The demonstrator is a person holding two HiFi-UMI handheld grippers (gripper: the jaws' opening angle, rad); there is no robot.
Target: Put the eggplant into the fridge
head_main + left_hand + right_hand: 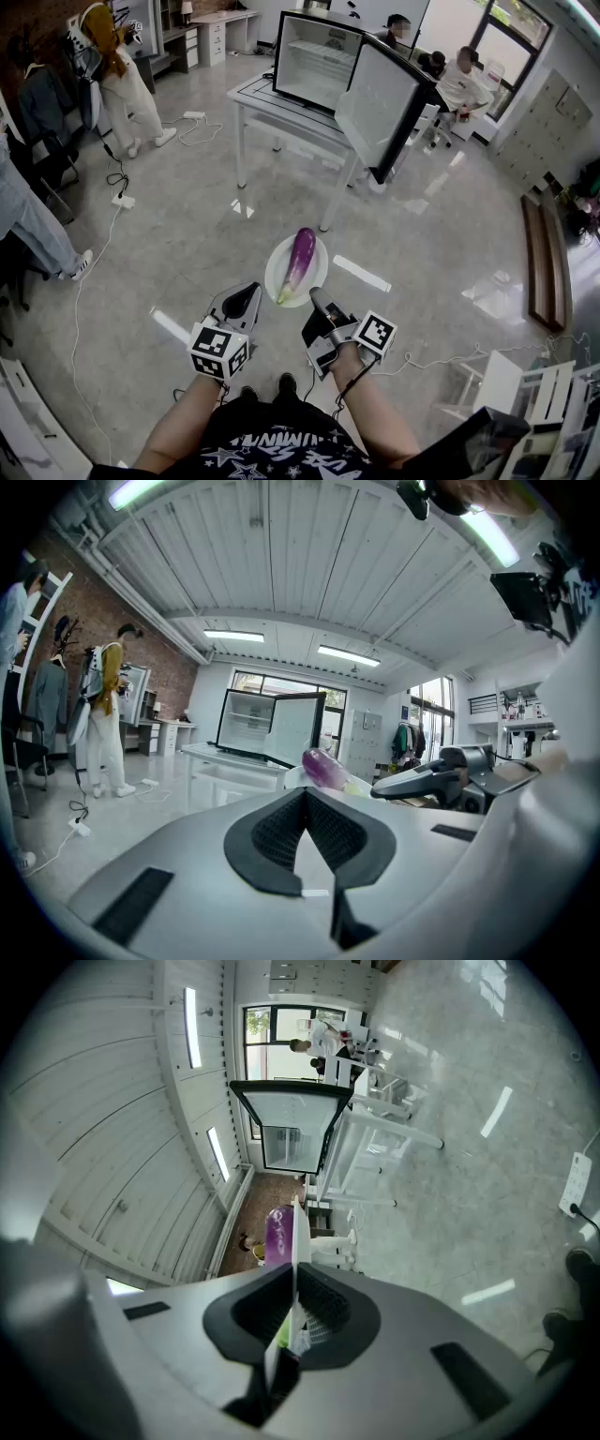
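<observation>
Your right hand-held gripper [318,296] clamps the rim of the plate [276,273], keeping the eggplant [300,259] level for the open fridge [314,61]; your left hand-held gripper [250,293] hangs closed, empty.

The purple eggplant [301,259] lies lengthwise on a white plate [320,272] above the floor, its green stem end nearest the person. Well ahead, the black-framed fridge [314,58] with a white interior stands on a white surface [267,101], its door swung wide open.
</observation>
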